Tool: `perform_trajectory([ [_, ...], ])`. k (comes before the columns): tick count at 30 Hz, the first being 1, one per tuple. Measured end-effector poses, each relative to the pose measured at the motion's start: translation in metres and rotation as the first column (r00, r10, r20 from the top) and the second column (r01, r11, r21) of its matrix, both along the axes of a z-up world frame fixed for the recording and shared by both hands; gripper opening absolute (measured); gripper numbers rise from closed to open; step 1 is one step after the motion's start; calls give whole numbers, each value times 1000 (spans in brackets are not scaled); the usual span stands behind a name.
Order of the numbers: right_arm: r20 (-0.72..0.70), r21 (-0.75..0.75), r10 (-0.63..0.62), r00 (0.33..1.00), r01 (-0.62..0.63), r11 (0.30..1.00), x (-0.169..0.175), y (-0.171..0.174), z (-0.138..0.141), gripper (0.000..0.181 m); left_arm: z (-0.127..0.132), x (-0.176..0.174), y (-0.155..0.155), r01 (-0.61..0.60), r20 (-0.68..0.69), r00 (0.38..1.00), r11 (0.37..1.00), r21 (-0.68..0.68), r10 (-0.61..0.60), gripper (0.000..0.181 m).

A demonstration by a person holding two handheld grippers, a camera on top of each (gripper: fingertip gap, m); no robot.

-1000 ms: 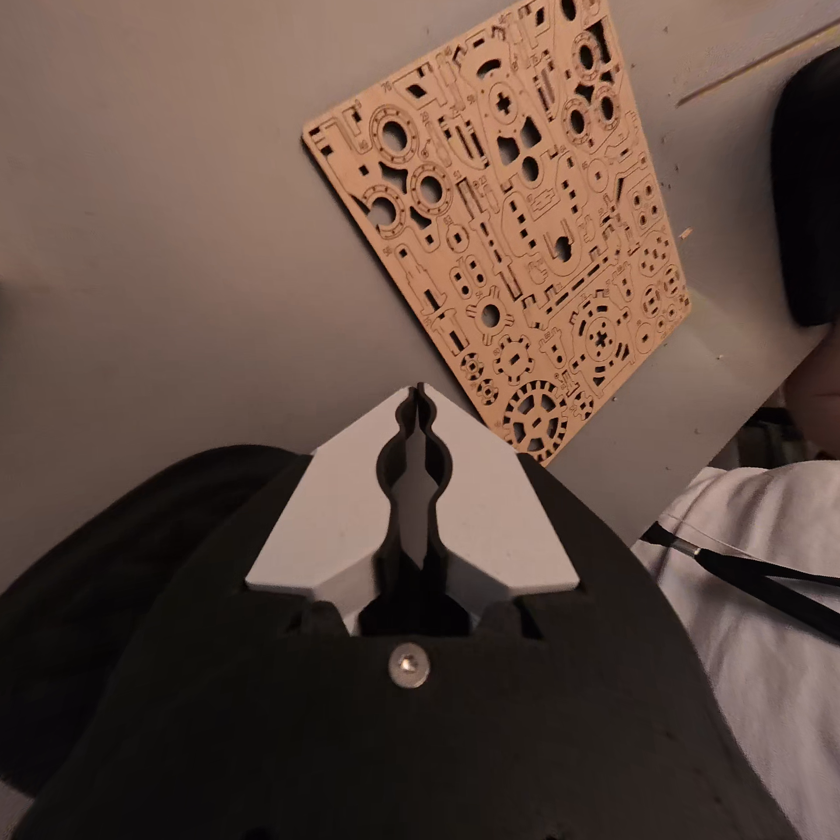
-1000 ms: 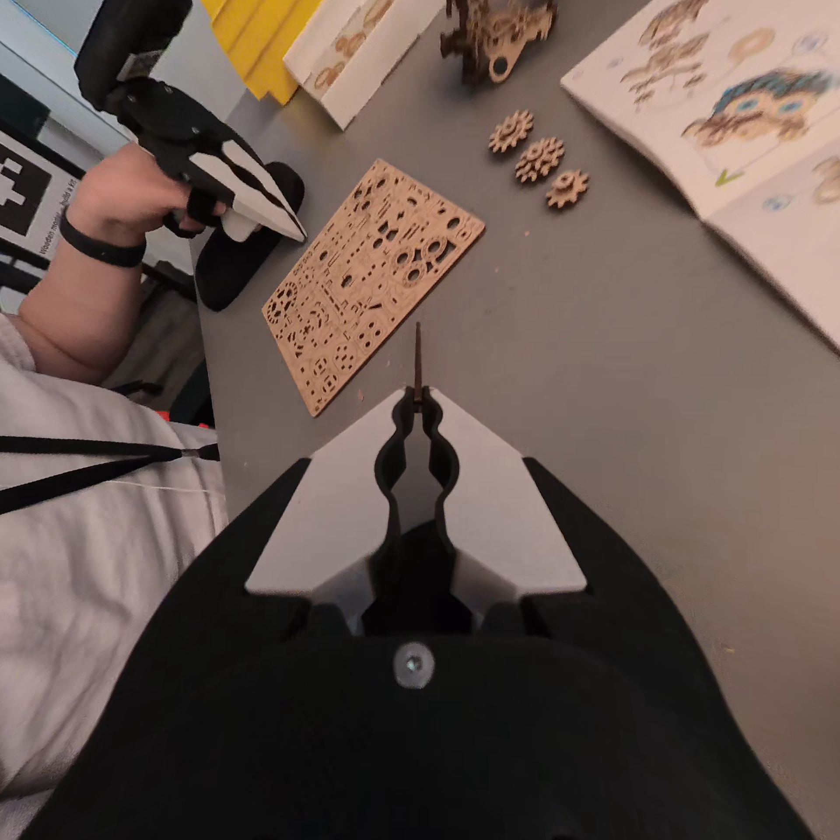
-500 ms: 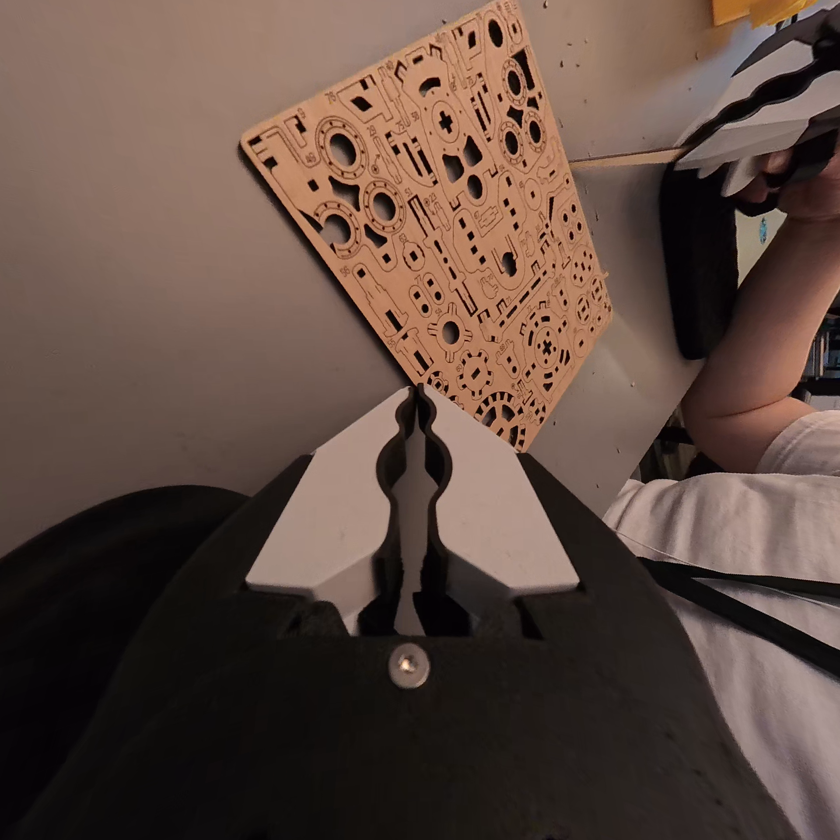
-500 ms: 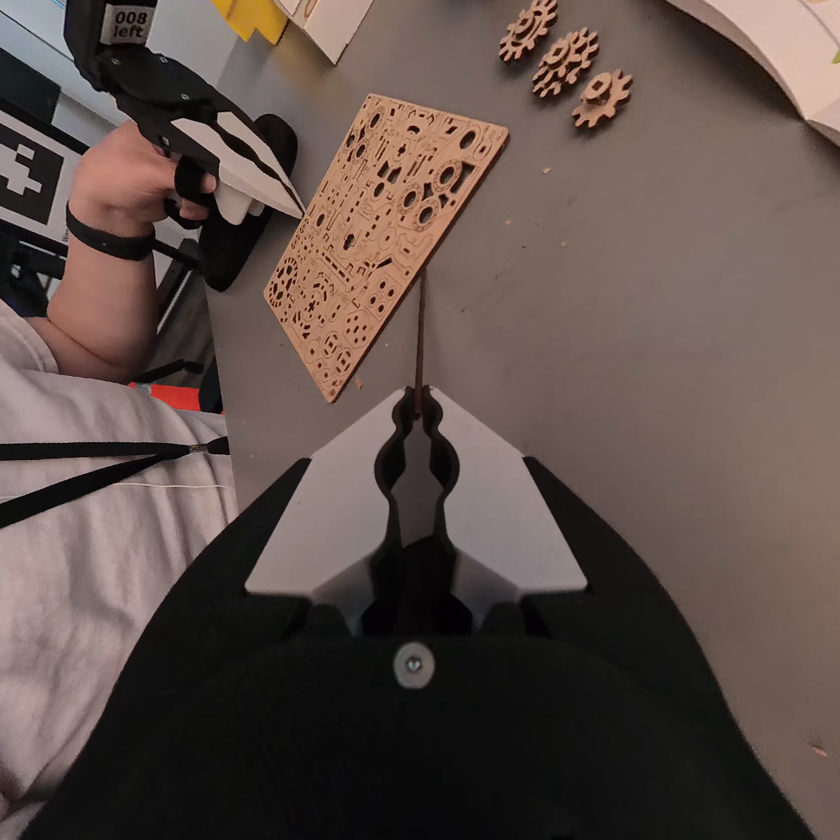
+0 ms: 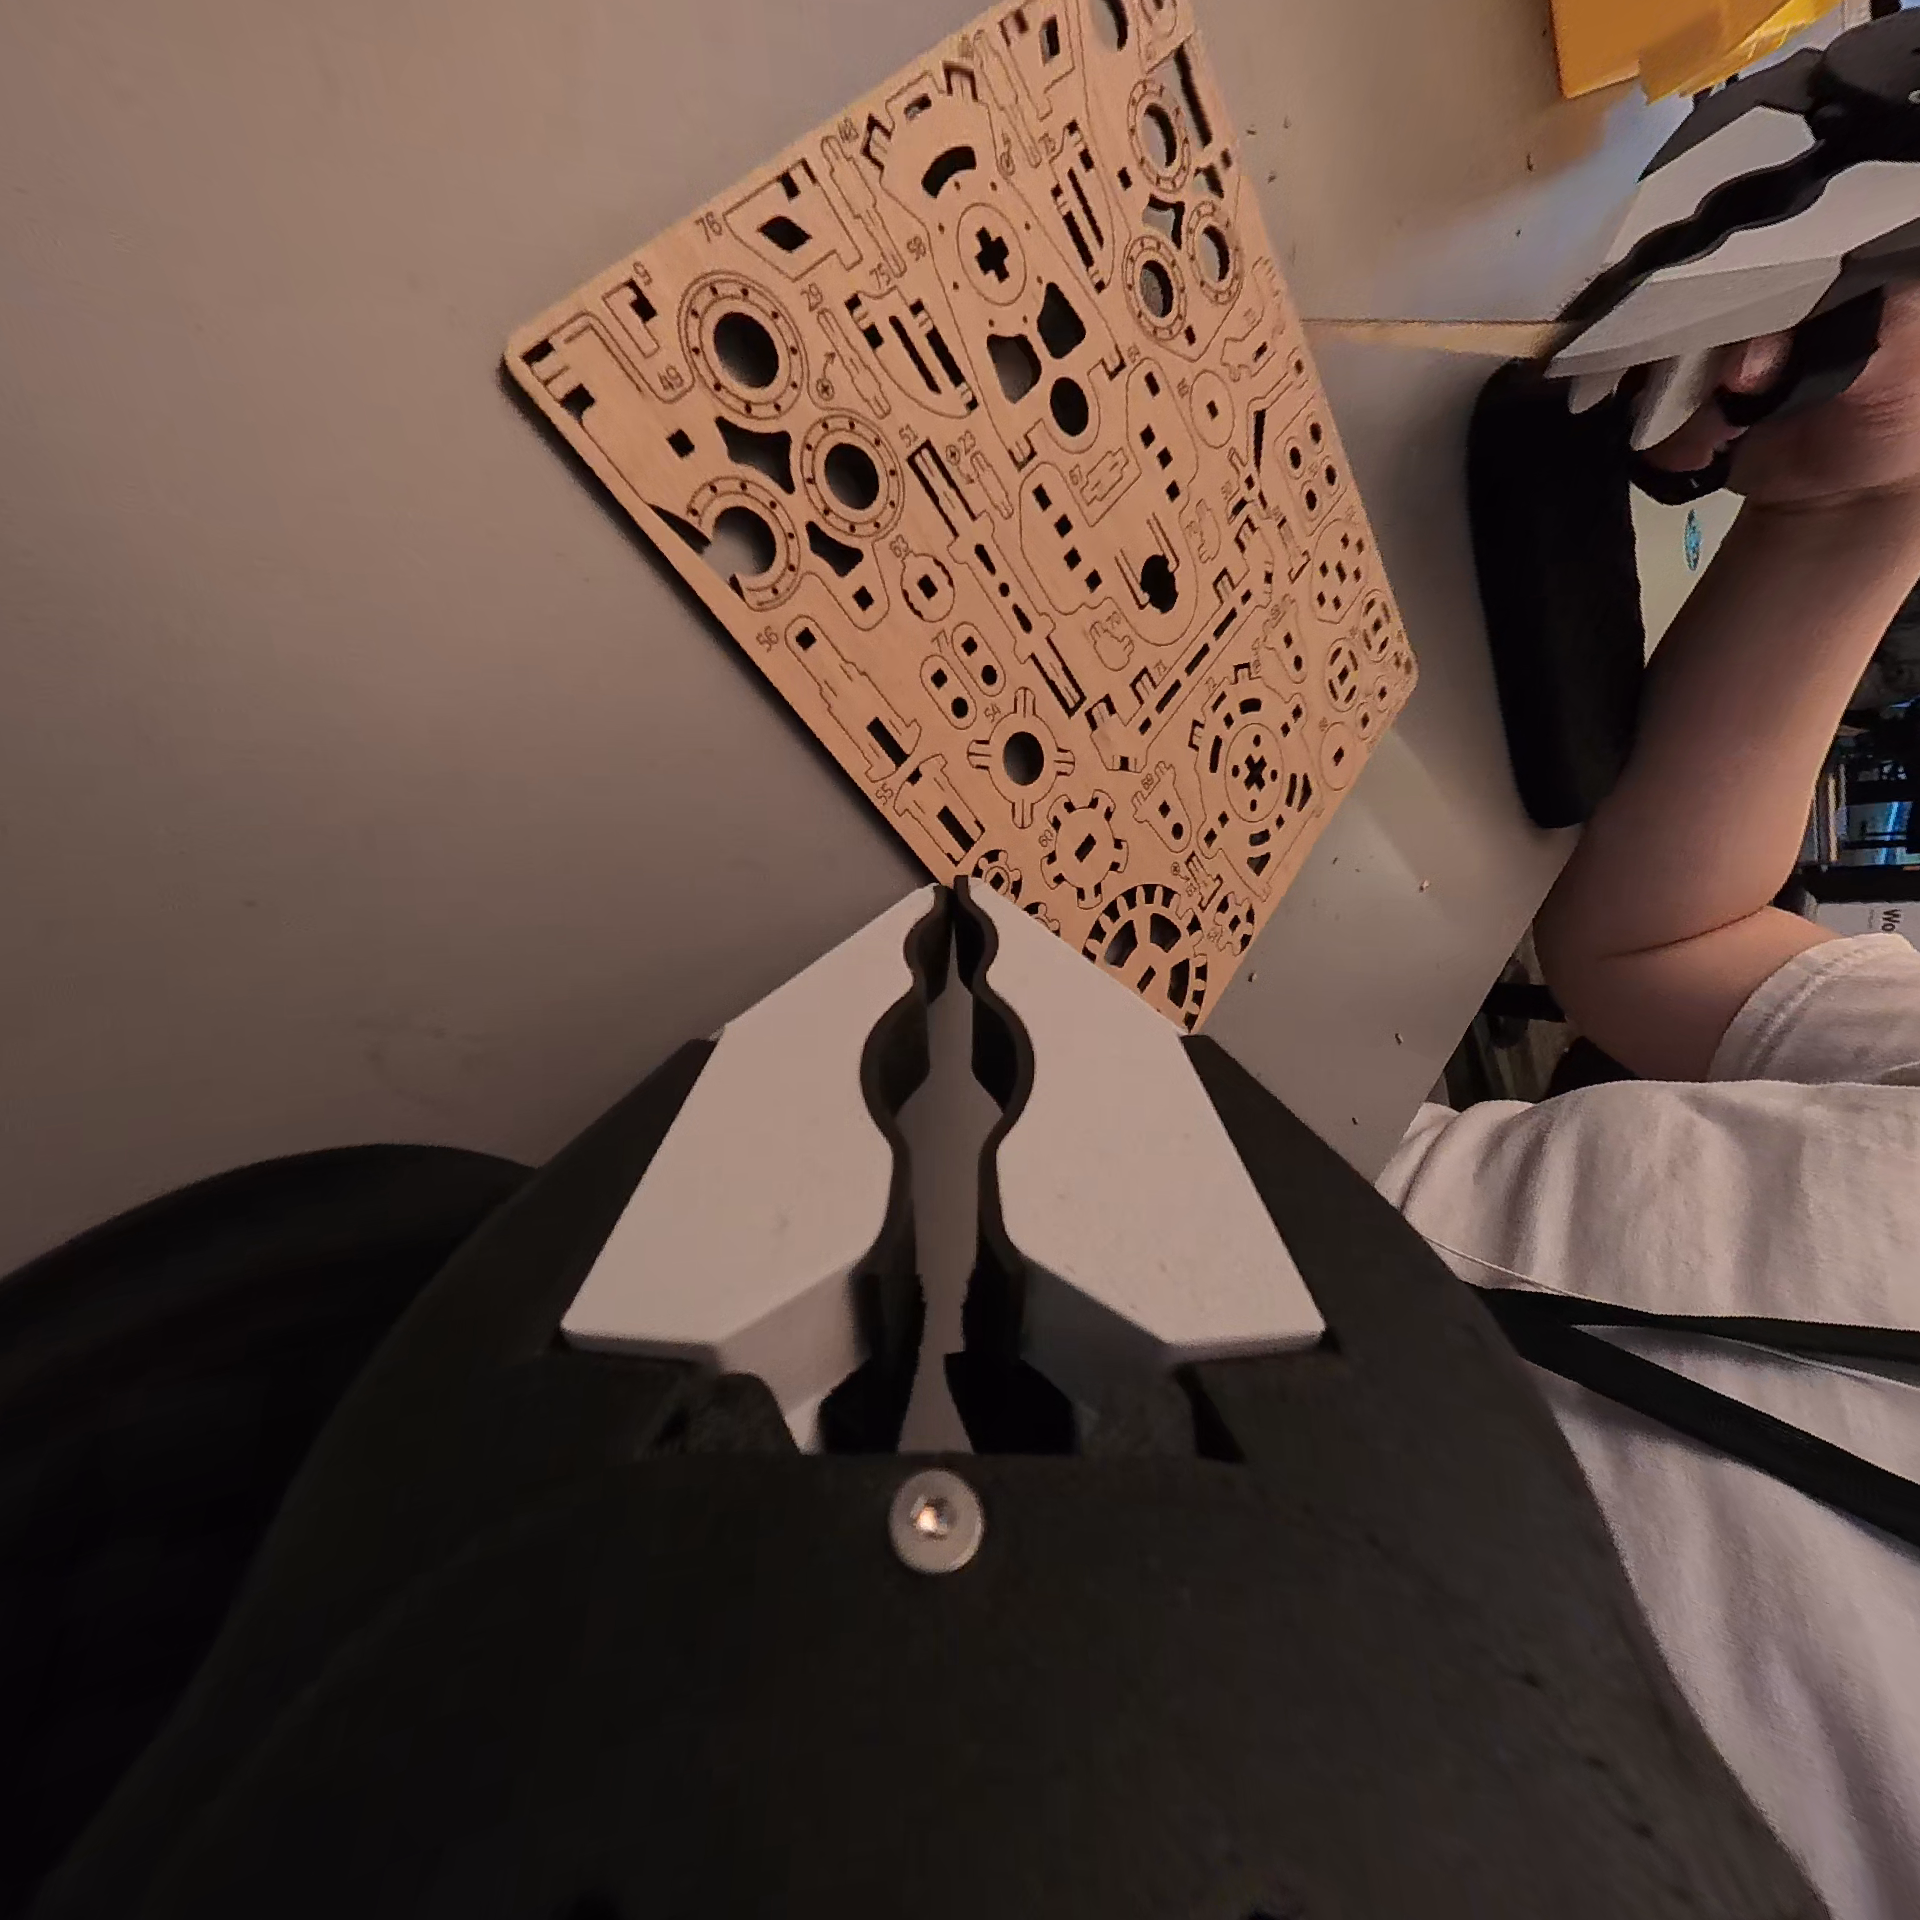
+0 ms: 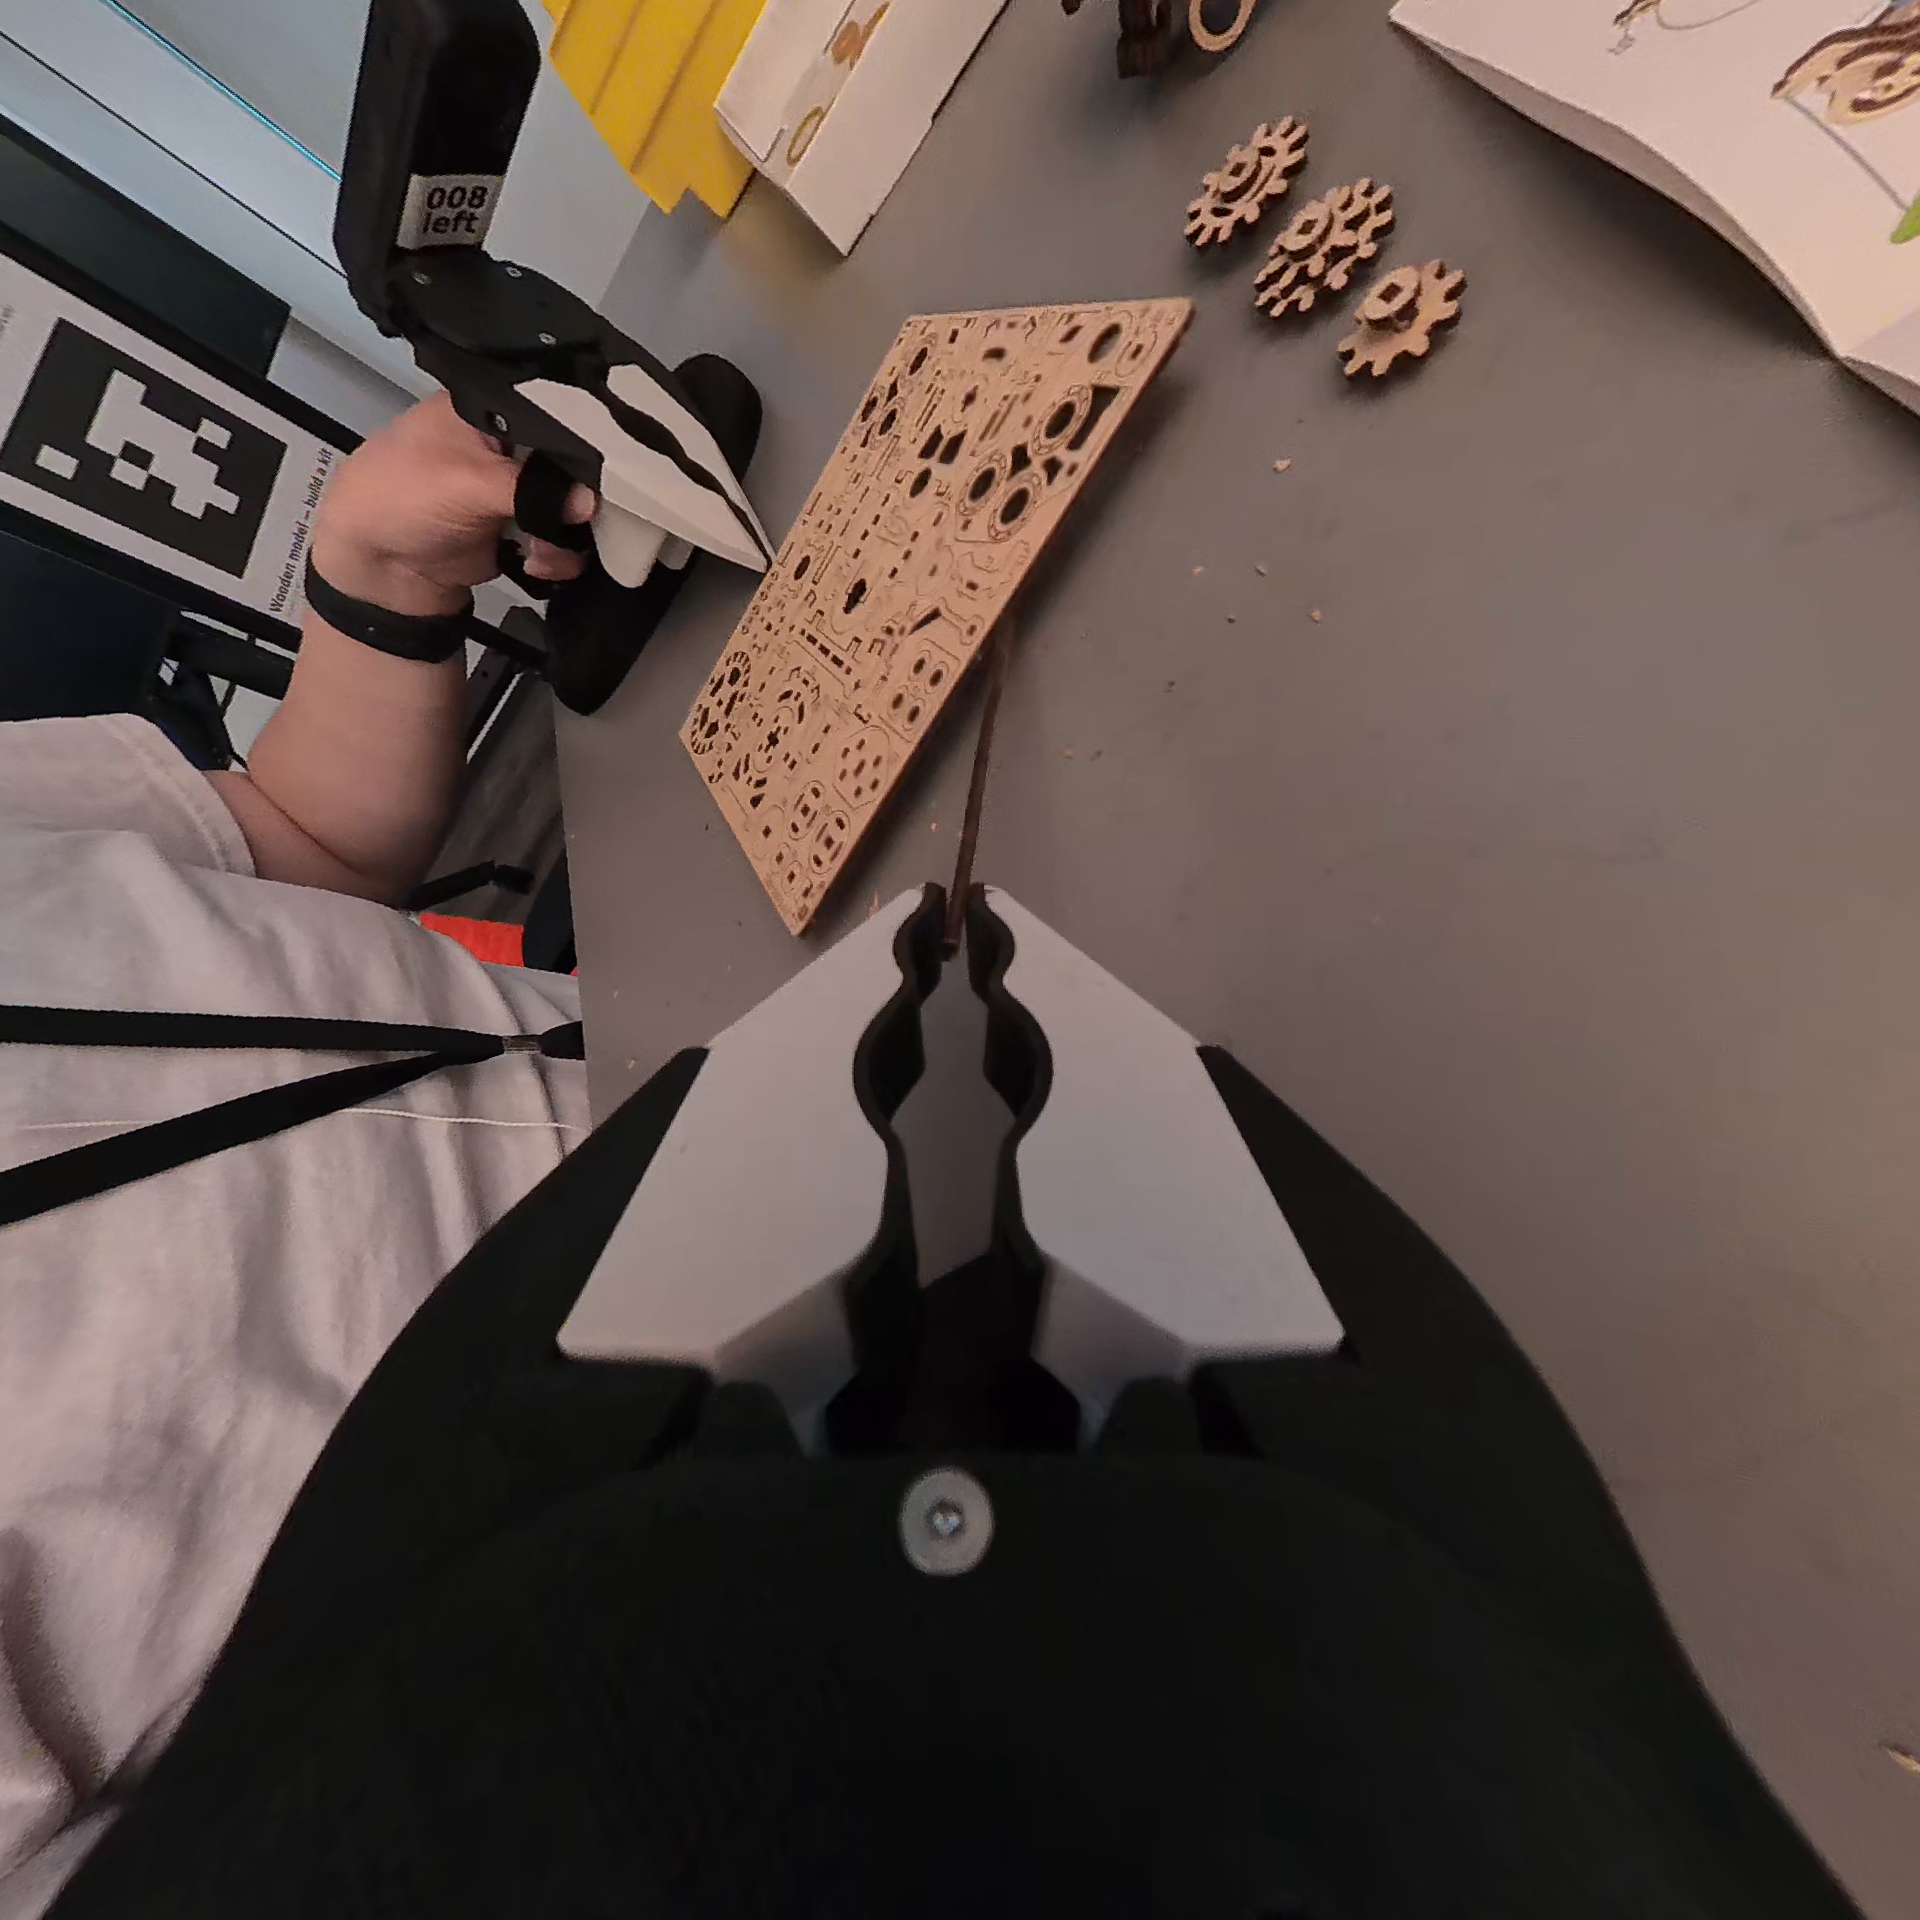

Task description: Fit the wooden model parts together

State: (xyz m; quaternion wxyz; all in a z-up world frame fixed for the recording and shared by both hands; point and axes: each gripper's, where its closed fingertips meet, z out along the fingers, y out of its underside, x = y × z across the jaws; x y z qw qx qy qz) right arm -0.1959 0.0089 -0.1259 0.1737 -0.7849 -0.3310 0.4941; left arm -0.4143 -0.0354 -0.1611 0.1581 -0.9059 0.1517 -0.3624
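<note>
Right wrist view: right gripper [image 6: 954, 906] pinching thin stick [image 6: 982, 758].

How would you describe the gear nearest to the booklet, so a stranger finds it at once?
On the grey table, right of the wooden sheet, three gears lie in a diagonal row. Take the gear at the end nearest the camera, beside the booklet; it alone has a raised hub.

The sheet [image 5: 997, 499] is thin pale wood, matt, with dark burnt cut lines. The three gears [image 6: 1320, 244] near the far edge of the table [image 6: 1507, 831] are the same raw wood. The table is grey, smooth and matt, with small wood crumbs. The left gripper [image 5: 954, 904] has matt grey plastic fingers [image 5: 769, 1174], a rough black body and one shiny metal screw [image 5: 935, 1519]. The booklet [image 6: 1704, 135] is paper; the shirt [image 6: 239, 1091] is soft cloth.
</note>
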Motion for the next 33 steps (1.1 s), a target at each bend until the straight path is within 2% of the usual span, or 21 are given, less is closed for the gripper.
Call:
perform_trajectory([
  [5,-62,0,13,998,-13,1000,-2,-3,12,3,0,0,0,-1,8,1000,1000,-4,1,0],
  [11,-217,-39,41,975,-51,998,-9,-10,35,1,0,4,0,3,19,1000,1000,2,-3,0],
  [18,-185,-68,80,979,-94,993,-21,-19,25,1,0,15,0,22,46,999,1000,8,-23,0],
  [25,-83,-64,124,989,-129,990,-32,-28,5,1,1,25,-2,47,75,996,999,-4,-47,0],
  [29,96,11,84,992,-85,996,-10,-16,-14,2,1,22,-2,44,57,997,999,2,-44,0],
  [33,179,97,-15,984,-3,995,10,2,-17,2,10,23,4,33,45,998,997,71,-36,0],
])
